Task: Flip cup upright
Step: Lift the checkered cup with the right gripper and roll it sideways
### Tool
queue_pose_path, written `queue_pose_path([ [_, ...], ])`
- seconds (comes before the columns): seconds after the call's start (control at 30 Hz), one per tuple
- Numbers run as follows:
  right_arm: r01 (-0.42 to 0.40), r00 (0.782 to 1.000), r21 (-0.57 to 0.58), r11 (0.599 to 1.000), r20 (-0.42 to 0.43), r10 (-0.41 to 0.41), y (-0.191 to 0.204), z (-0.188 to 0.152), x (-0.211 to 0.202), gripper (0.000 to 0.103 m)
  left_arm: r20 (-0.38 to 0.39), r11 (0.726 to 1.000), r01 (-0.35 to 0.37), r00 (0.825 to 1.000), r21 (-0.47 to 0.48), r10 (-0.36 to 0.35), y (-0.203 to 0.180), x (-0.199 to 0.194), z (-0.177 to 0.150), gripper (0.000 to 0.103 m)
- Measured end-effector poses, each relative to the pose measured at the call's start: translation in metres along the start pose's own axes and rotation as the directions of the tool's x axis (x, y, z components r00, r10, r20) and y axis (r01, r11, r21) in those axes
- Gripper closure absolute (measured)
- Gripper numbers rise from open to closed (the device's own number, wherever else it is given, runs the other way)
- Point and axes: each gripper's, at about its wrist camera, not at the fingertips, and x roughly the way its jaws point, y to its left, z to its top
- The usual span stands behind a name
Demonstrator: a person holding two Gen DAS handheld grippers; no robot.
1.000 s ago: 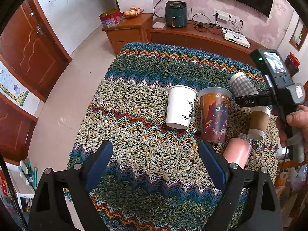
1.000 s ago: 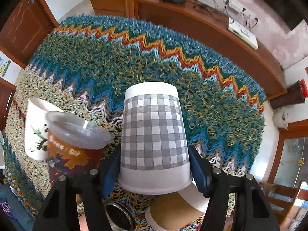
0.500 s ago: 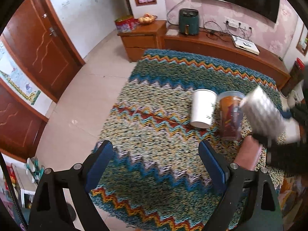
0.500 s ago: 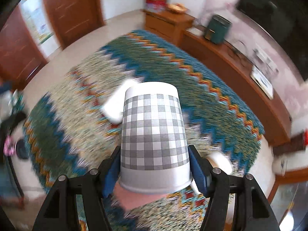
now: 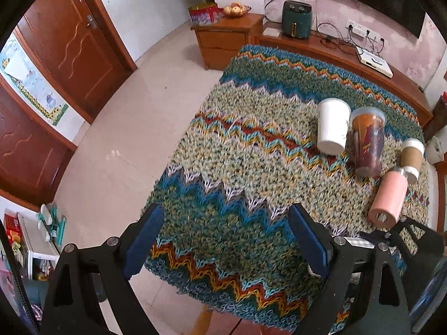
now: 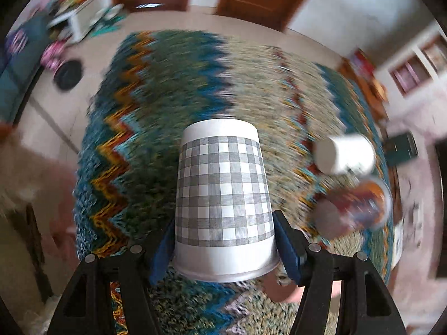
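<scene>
My right gripper (image 6: pixel 223 247) is shut on a grey-and-white checked paper cup (image 6: pixel 223 192), its blue pads pressing the sides near the wide rim; the closed base points away from the camera, above the zigzag woven table cover (image 6: pixel 156 117). The view around it is motion-blurred. My left gripper (image 5: pixel 223 240) is open and empty above the near left part of the table cover (image 5: pixel 237 173). A bit of the checked cup (image 5: pixel 356 242) and the right gripper's black frame show at the lower right of the left wrist view.
A white cup (image 5: pixel 332 126), an orange printed plastic cup (image 5: pixel 368 142), a brown paper cup (image 5: pixel 411 156) and a pink bottle (image 5: pixel 388 199) stand at the table's right side. A wooden sideboard (image 5: pixel 335 53) runs behind. Tiled floor (image 5: pixel 125 128) lies left of the table.
My right gripper has lifted the checked cup away from the other cups and swung it round toward the near side of the table. My left gripper has pulled back and higher, staying open.
</scene>
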Motion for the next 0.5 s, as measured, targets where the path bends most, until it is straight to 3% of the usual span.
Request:
queue_pose_path([
  [0.23, 0.078, 0.997, -0.297, 0.952, 0.024, -0.074, 0.039, 0.012, 0.021, 0.036, -0.042, 1.000, 0.018, 0.999, 0.015, -0.018, 0.013, 0.010, -0.020, 0.011],
  [0.5, 0.156, 0.988, -0.515, 0.843, 0.068, -0.141, 0.050, 0.019, 0.036, 0.036, -0.077, 0.999, 0.038, 0.996, 0.007, -0.038, 0.026, 0.022, -0.033, 0.011],
])
